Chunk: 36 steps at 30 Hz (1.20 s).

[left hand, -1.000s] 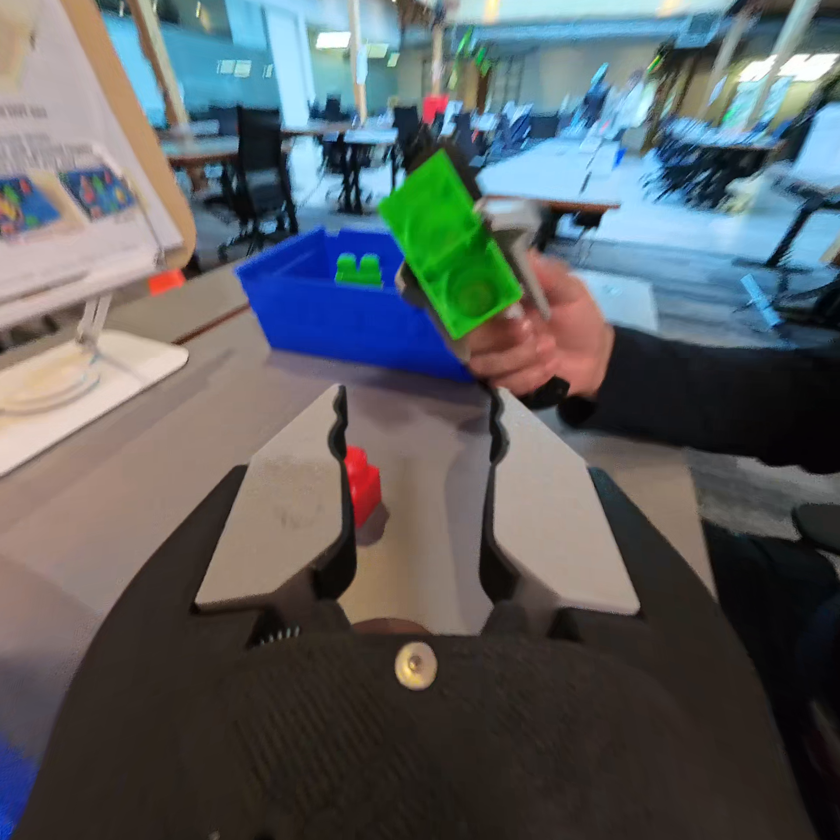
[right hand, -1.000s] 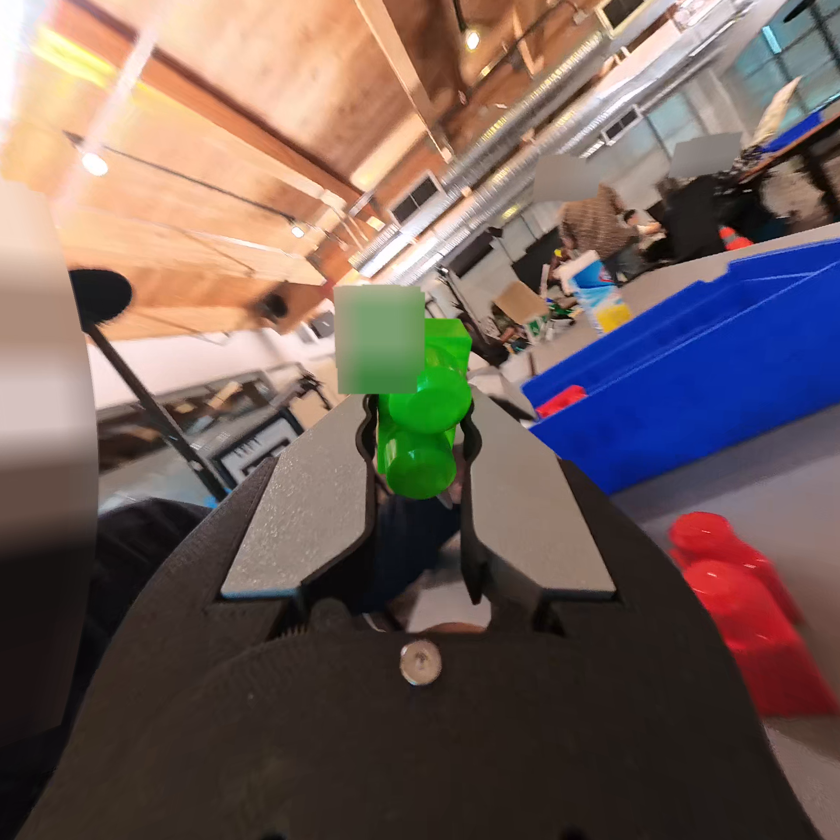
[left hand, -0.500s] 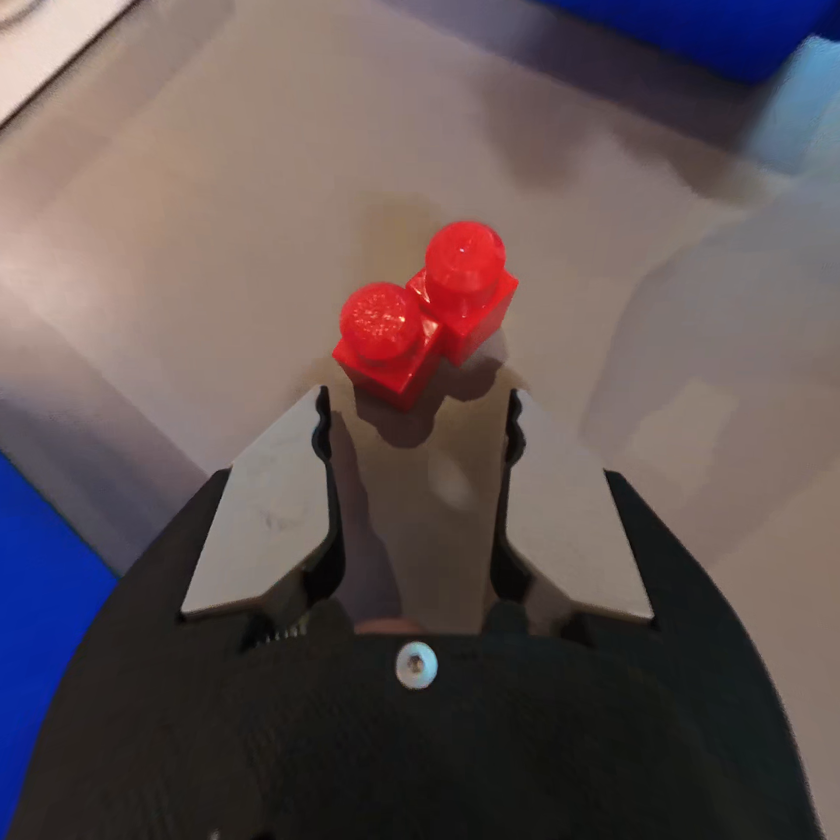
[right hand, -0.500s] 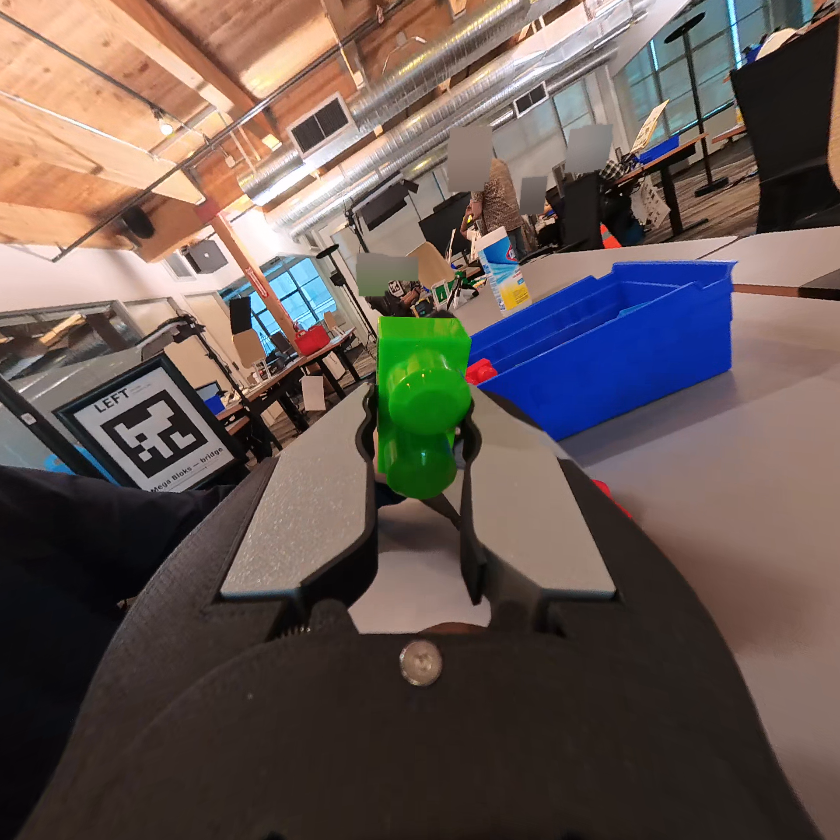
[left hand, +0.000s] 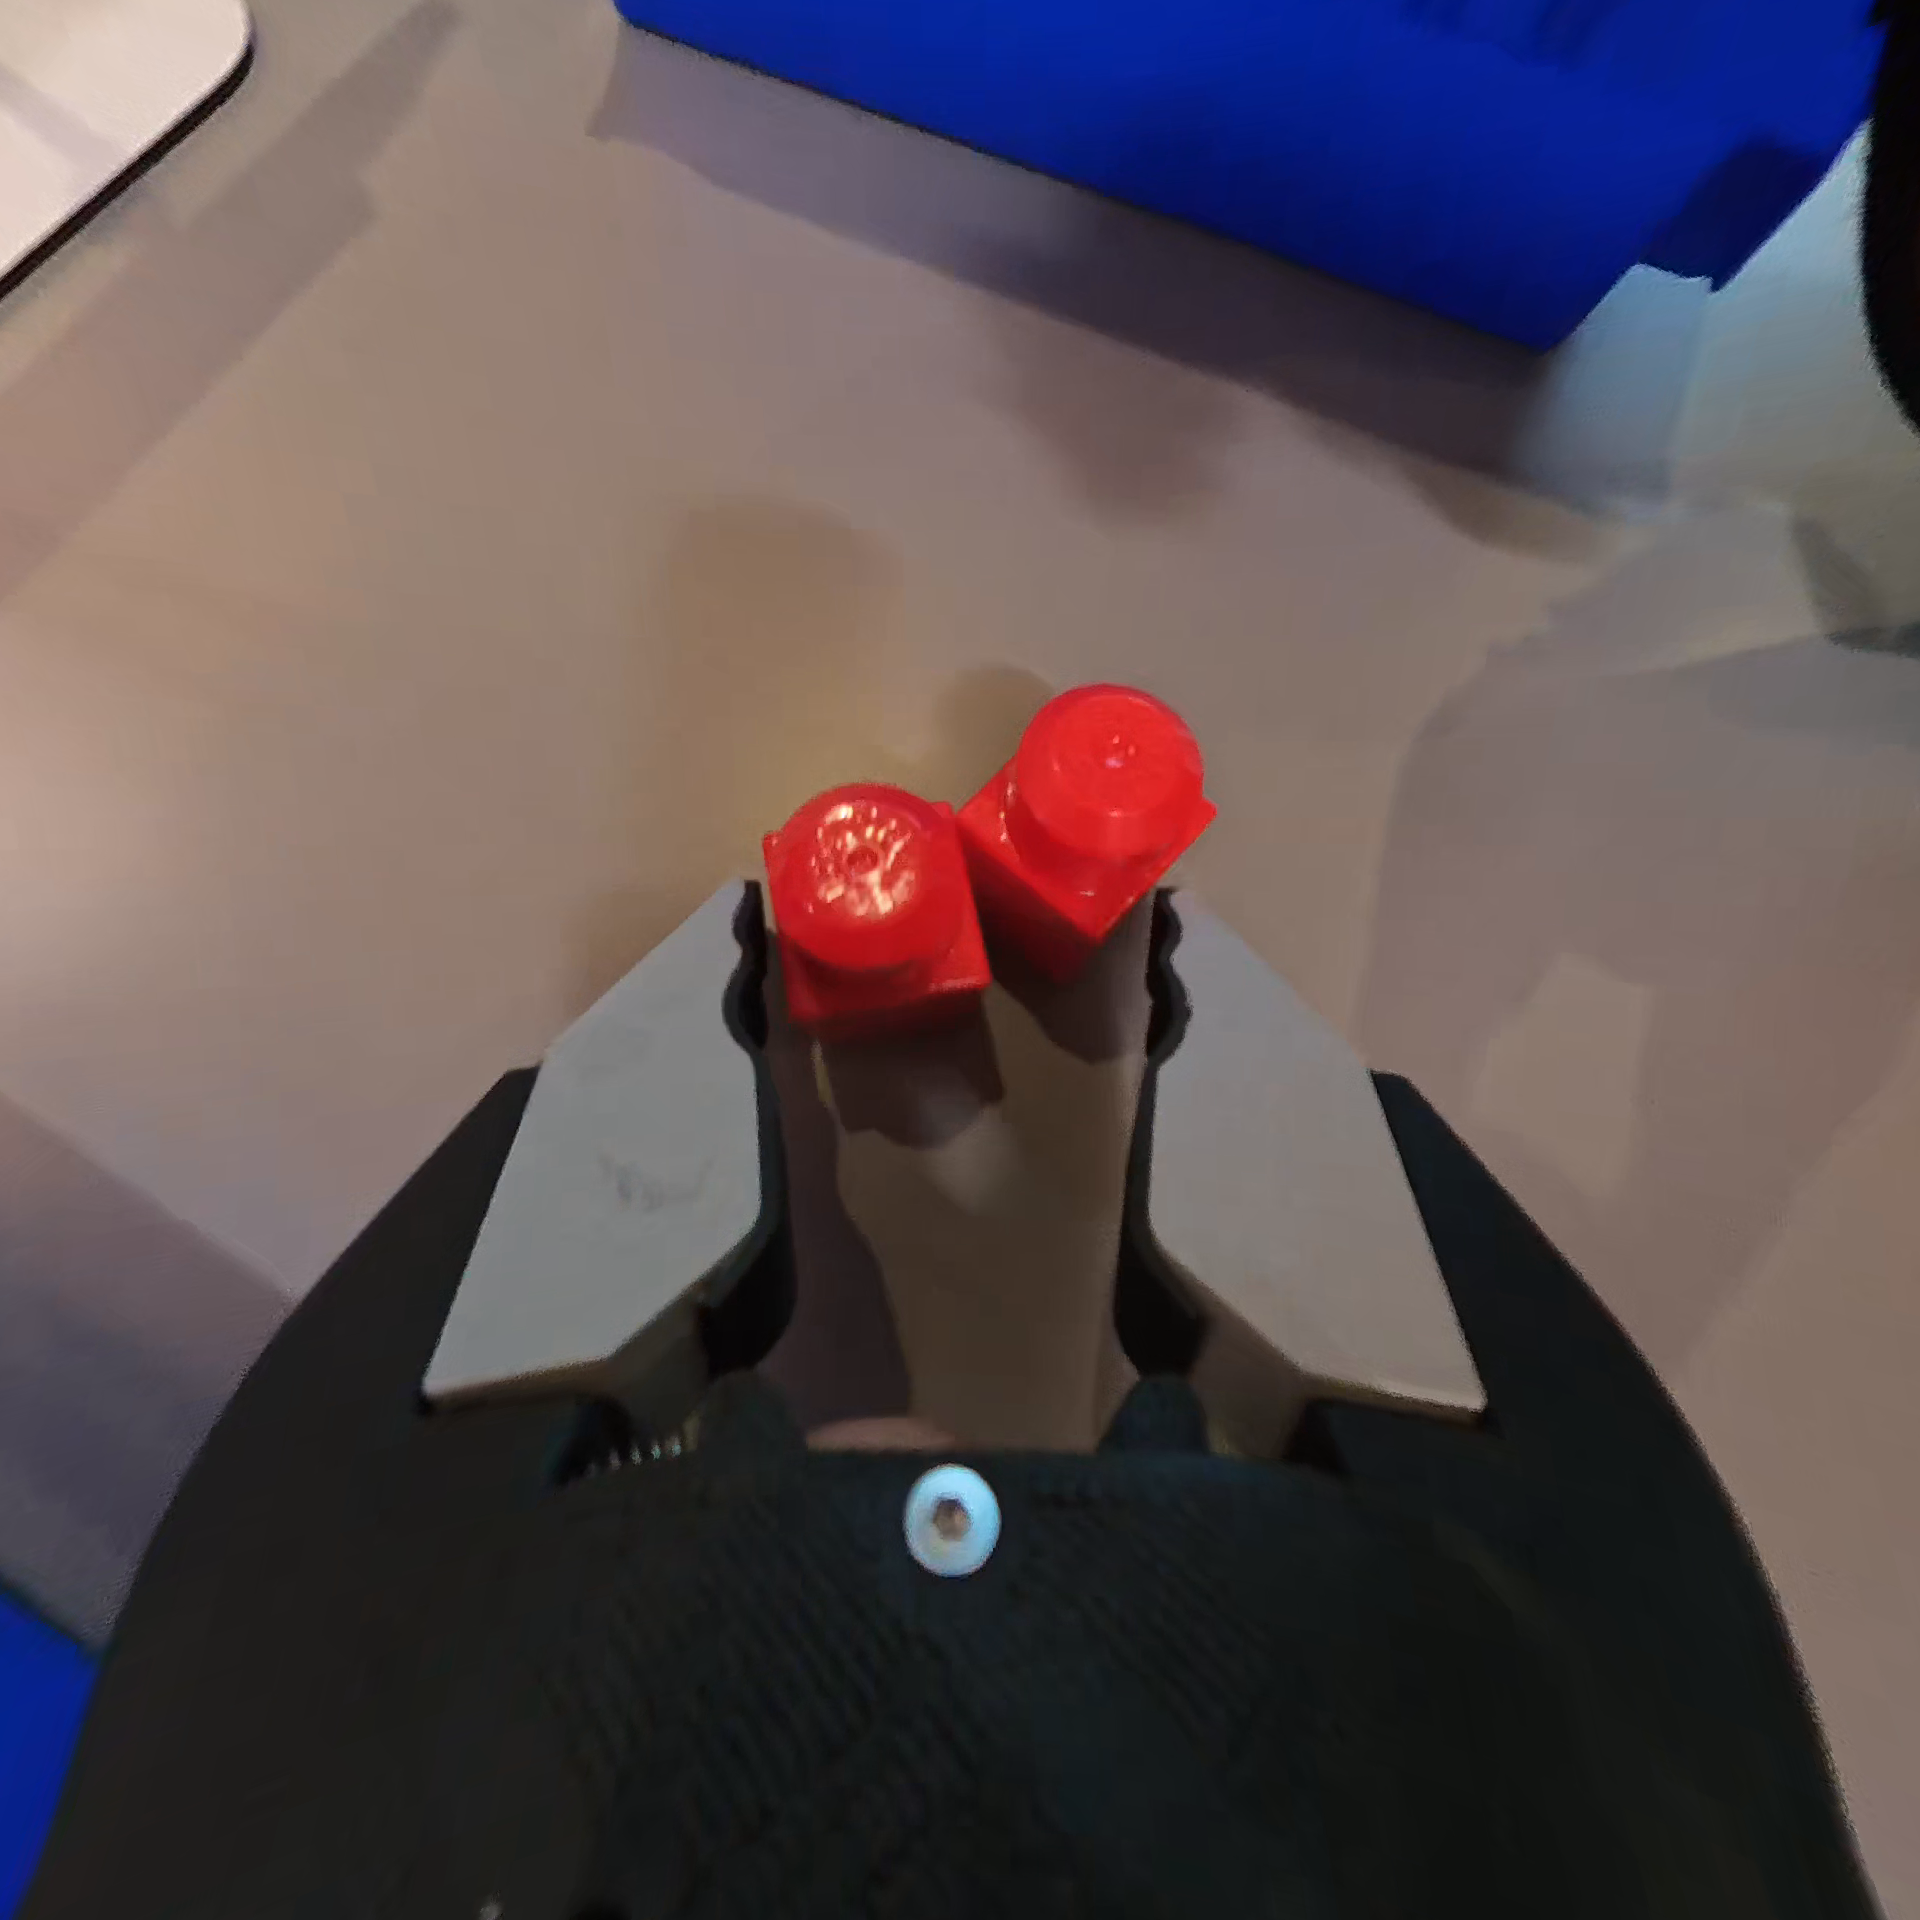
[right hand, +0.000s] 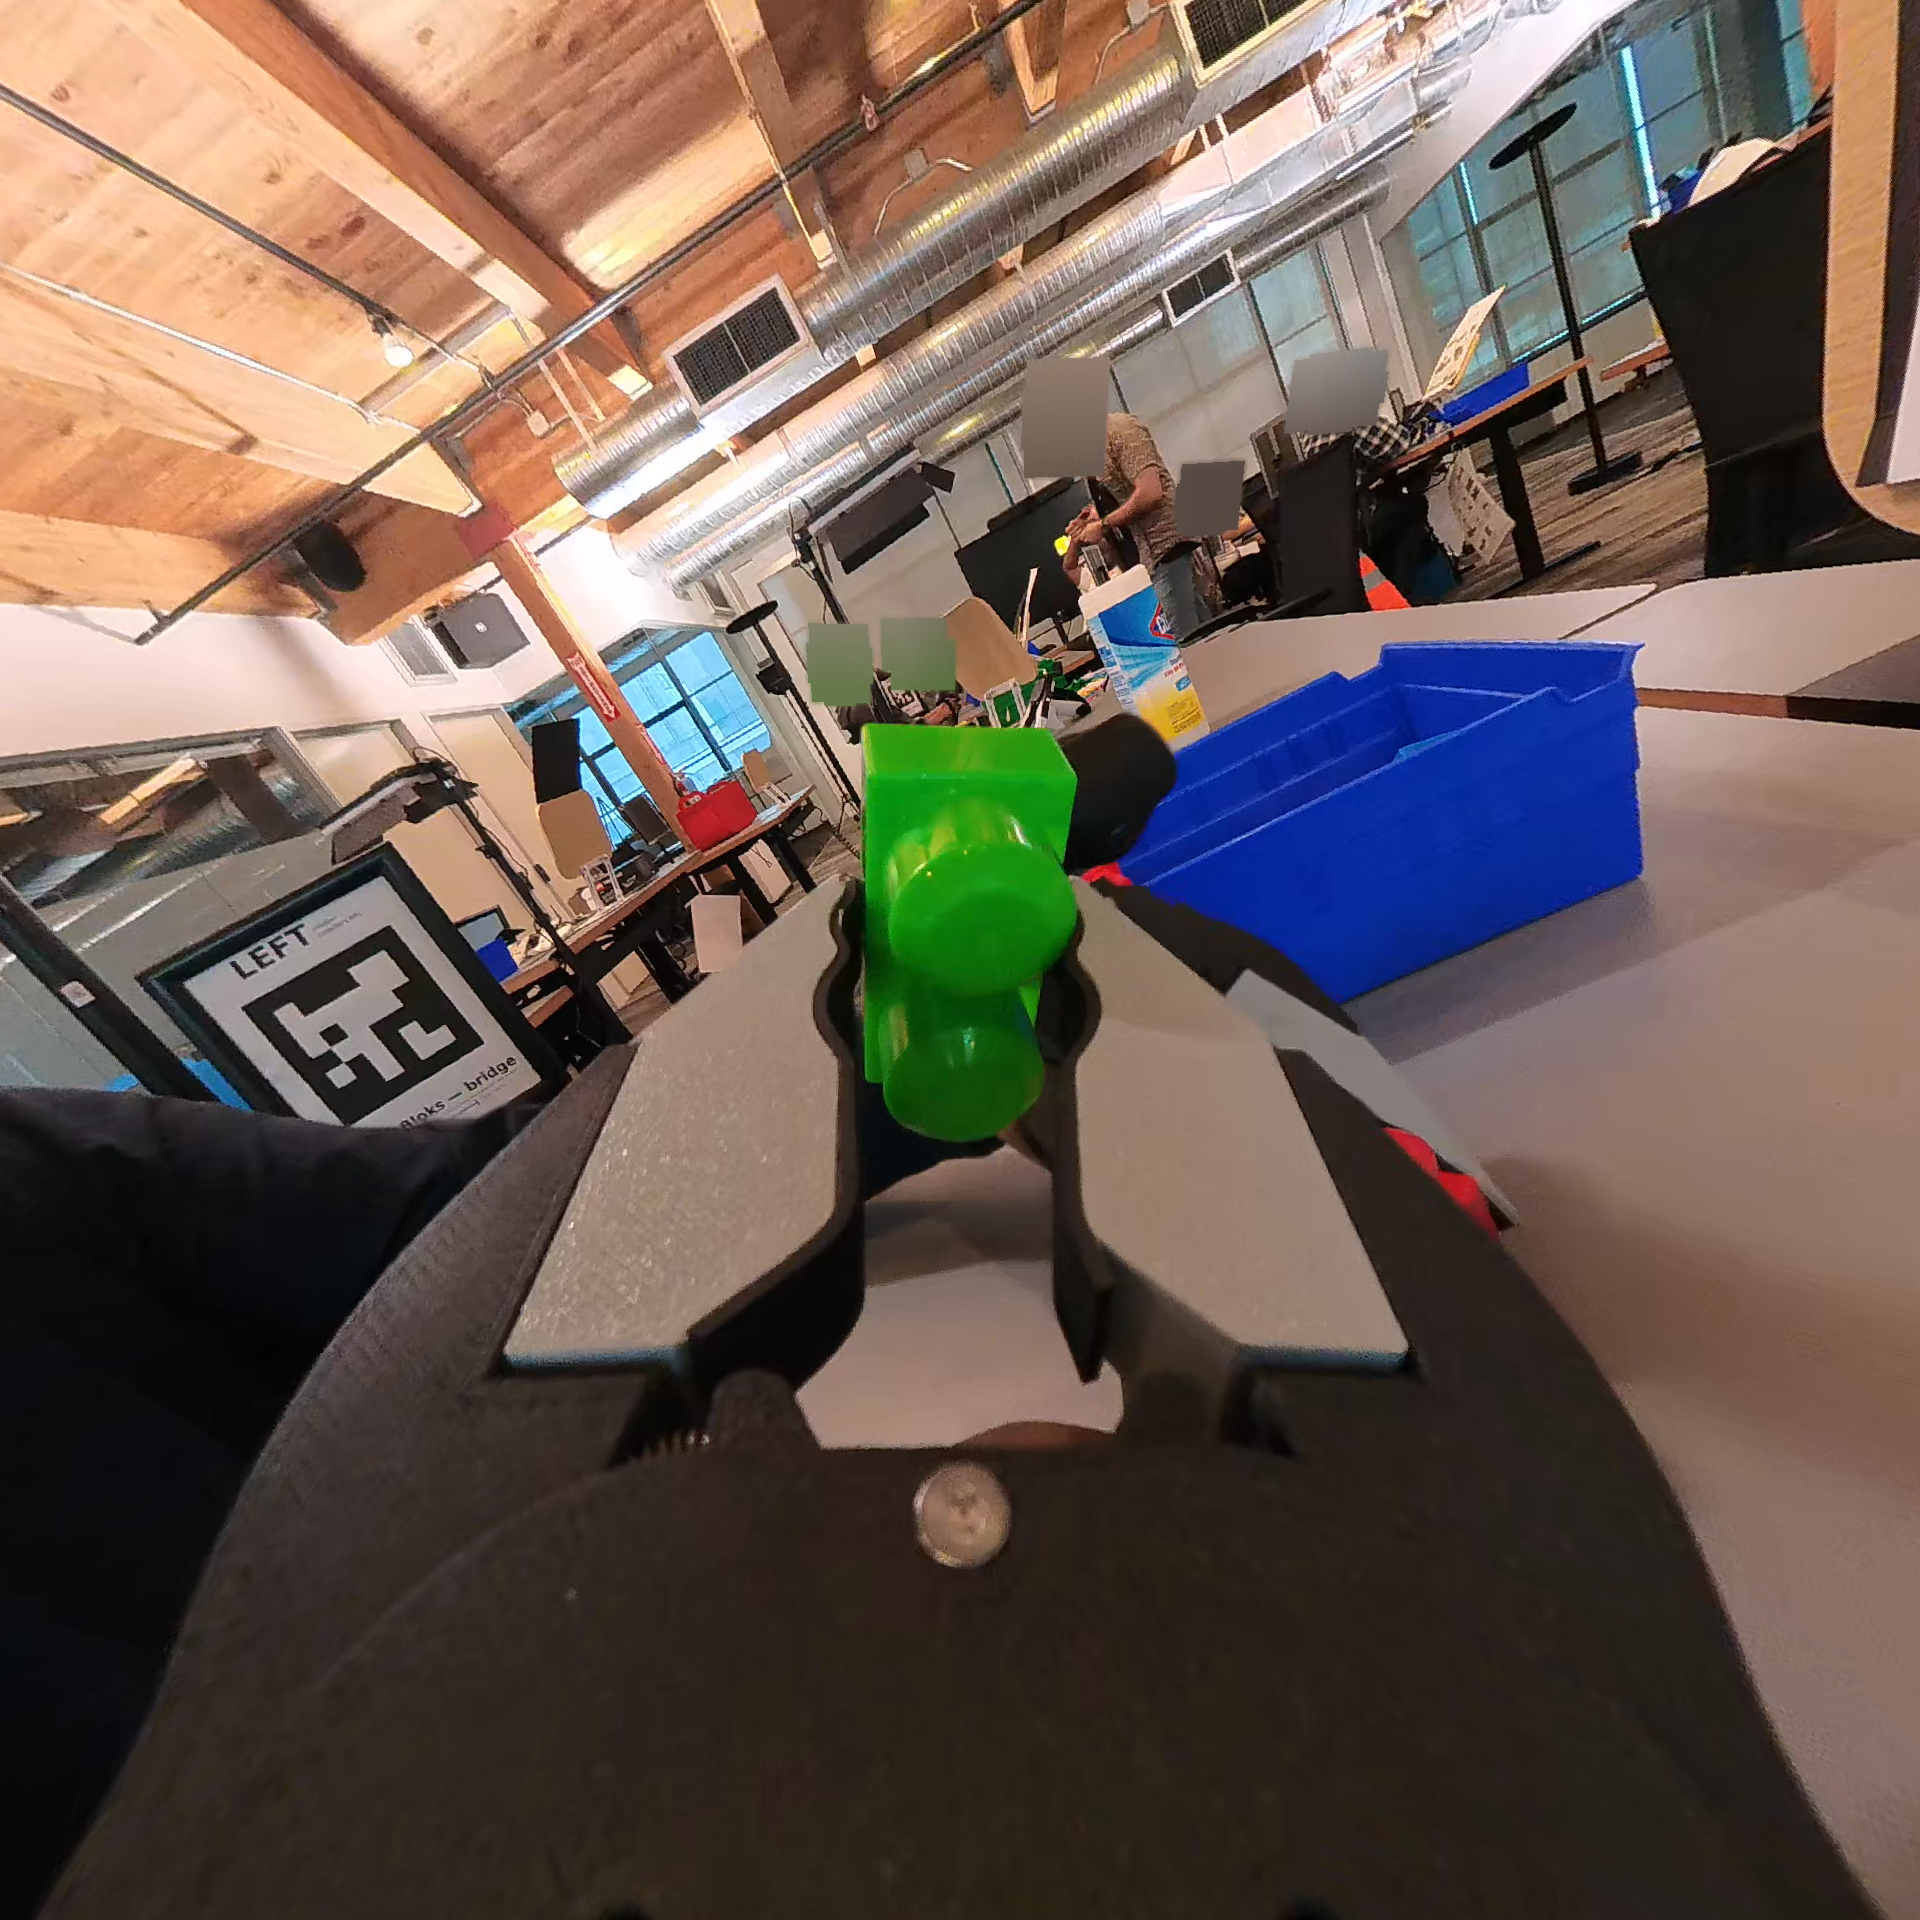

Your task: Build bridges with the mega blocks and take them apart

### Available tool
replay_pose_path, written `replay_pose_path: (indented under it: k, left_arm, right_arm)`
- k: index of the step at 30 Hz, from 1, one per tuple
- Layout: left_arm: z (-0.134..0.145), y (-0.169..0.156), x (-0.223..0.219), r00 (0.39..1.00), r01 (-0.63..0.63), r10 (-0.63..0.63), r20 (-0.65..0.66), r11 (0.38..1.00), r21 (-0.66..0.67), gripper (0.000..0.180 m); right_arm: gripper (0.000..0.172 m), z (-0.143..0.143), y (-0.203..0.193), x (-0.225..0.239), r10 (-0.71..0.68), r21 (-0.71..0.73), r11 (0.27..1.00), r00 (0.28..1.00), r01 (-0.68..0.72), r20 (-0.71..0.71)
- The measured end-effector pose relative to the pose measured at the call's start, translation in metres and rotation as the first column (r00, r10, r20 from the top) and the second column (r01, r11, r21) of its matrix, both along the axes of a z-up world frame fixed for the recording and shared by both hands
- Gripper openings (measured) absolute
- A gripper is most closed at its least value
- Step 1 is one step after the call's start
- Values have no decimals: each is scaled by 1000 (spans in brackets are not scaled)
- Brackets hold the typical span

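My left jaws (left hand: 951, 914) stand wide and point down at the grey worktop (left hand: 416, 623), where two small red blocks (left hand: 987, 862) stand side by side, each with a single round stud on top. The nearer red block (left hand: 873, 914) sits just inside my left pad, very close to it, though I cannot tell whether they touch; the farther red block (left hand: 1091, 821) is turned at an angle, touches its neighbour, and lies just beyond the tip of my right pad. Neither pad presses on them, so these jaws hold nothing. A blue bin (left hand: 1299, 145) stands on the worktop beyond the blocks, and the rounded corner of a white stand base (left hand: 94, 114) shows at the upper left. My right jaws (right hand: 961, 971) are narrowed on a green block (right hand: 966, 883), both pads against its sides, its two studs facing the camera, lifted clear of the worktop. Past it the same blue bin (right hand: 1455, 831) rests on the worktop, and a framed black-and-white marker sign (right hand: 343, 1013) stands to the left. Part of the left gripper (right hand: 1278, 997) shows just behind my right finger, with a bit of red beside it.
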State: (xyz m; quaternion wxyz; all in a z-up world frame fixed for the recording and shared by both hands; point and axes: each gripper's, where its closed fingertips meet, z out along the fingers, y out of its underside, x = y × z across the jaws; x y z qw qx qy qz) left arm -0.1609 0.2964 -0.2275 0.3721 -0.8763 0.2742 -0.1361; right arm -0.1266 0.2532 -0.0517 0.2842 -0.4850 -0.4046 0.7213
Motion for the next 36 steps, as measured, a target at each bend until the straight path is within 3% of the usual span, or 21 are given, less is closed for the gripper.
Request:
replay_pose_path:
  k: [6, 11, 15, 20, 28, 36]
  left_arm:
    - [2, -22, -11, 962, -272, 273, 5, 960, 68, 88]
    - [3, -12, -7, 905, -420, 426, -17, 898, 128, 105]
    - [-7, -2, 6, 918, -375, 384, -100, 921, 102, 114]
    - [-10, 8, 6, 929, -346, 354, -110, 934, 86, 122]
    - [-9, 7, -20, 908, -400, 407, -99, 912, 90, 107]
    - [-10, 3, -24, 928, -359, 364, -77, 931, 69, 98]
  right_arm:
    - [33, 3, -2, 1, 4, -1, 1000, 1000, -4, -1]
    - [33, 3, -5, 0, 4, 10, 1000, 1000, -4, 0]
    - [33, 6, -2, 3, -6, -3, 1000, 1000, 6, -14]
    - [33, 11, -1, 7, -1, -23, 1000, 999, 1, -36]
    - [33, 12, -6, 6, 14, -13, 1000, 999, -15, -36]
    - [33, 9, -5, 4, 9, -11, 1000, 1000, -9, -21]
